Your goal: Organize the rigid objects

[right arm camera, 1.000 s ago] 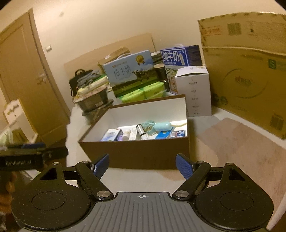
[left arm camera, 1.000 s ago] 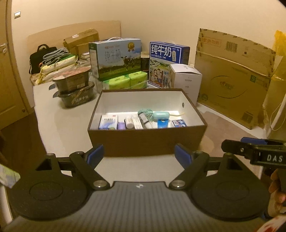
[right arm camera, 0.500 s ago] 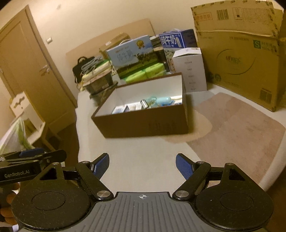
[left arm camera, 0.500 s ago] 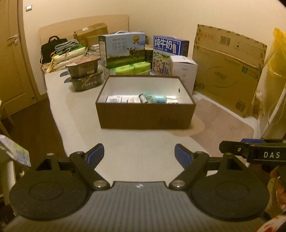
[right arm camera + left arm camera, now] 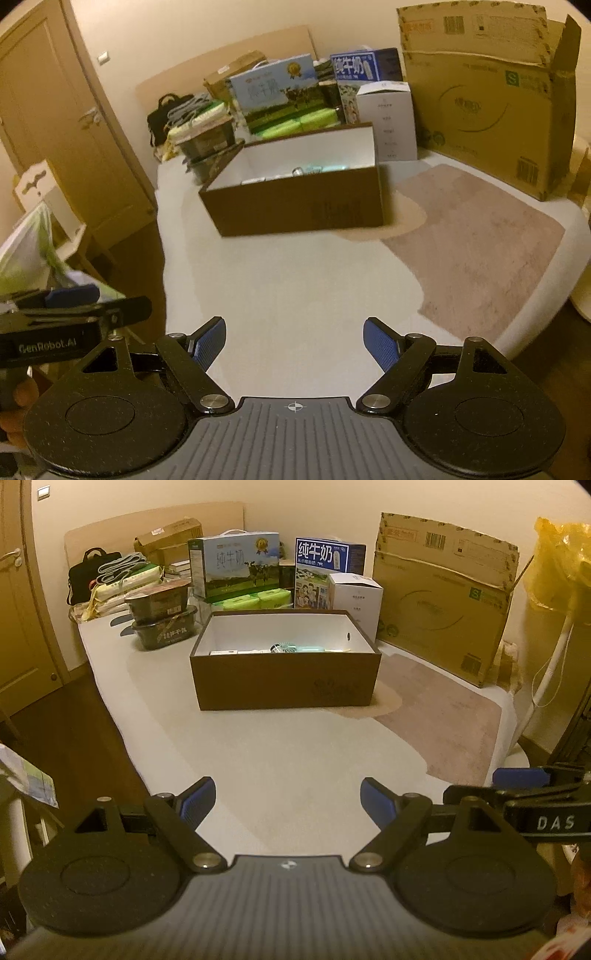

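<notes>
Both tools are seen w/ nothing held. The left gripper [image 5: 288, 799] has its blue pads spread wide, bare bed surface showing btwn them; the right gripper [image 5: 294, 339] is likewise released, jaws well apart, nothing btwn.

The brown box [image 5: 286, 679] is set on the white bed cover [image 5: 280, 760], far-centre in both wrist views and well apart from both tools. Its long axis runs left–right across the view, so a long wall is presented to the grippers. The small items [image 5: 284, 650] are lined up inside along the far wall: a small round fan, pale packets, a teal piece; only their tops are visible over the near rim, so individual types can't be told.

Key relation: the box lies straight ahead of the left gripper, roughly on its centreline; in the right wrist view it sits ahead and slightly left (box [image 5: 299, 206]). Neither tool is clearly nearer — approx. equal.

No loose rigid item is seen on the cover near the tools. Judgement: the sorting looks largely done, or the next item lies out of frame; any further reach into the box would need to go forward and down over the near wall.
</notes>
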A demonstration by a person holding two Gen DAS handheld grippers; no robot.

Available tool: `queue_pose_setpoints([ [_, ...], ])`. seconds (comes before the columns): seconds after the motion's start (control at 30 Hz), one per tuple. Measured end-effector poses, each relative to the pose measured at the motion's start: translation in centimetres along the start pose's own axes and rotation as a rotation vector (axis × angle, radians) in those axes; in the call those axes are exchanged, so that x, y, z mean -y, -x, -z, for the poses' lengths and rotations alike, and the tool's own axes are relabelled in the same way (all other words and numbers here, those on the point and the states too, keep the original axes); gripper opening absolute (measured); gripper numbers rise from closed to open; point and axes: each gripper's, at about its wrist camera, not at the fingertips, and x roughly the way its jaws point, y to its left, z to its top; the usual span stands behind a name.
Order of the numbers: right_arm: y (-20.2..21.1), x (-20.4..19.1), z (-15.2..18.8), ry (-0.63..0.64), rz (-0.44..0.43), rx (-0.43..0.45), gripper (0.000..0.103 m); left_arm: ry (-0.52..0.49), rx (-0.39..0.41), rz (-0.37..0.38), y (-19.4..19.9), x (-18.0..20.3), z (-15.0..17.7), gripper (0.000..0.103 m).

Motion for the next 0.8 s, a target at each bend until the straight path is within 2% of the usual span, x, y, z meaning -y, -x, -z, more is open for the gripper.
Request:
queue_pose_setpoints([
  [0.3,0.2,-0.6,0.8,0.027,0.033,-0.012,0.081,0.013,-0.015,0.007,0.3,-0.2,1.4,0.084],
  [0.8,-0.6,-0.1,1.2,0.014,0.028,-0.052,0.081,0.014,-0.046,0.007,-0.6,-0.2,1.8,0.084],
])
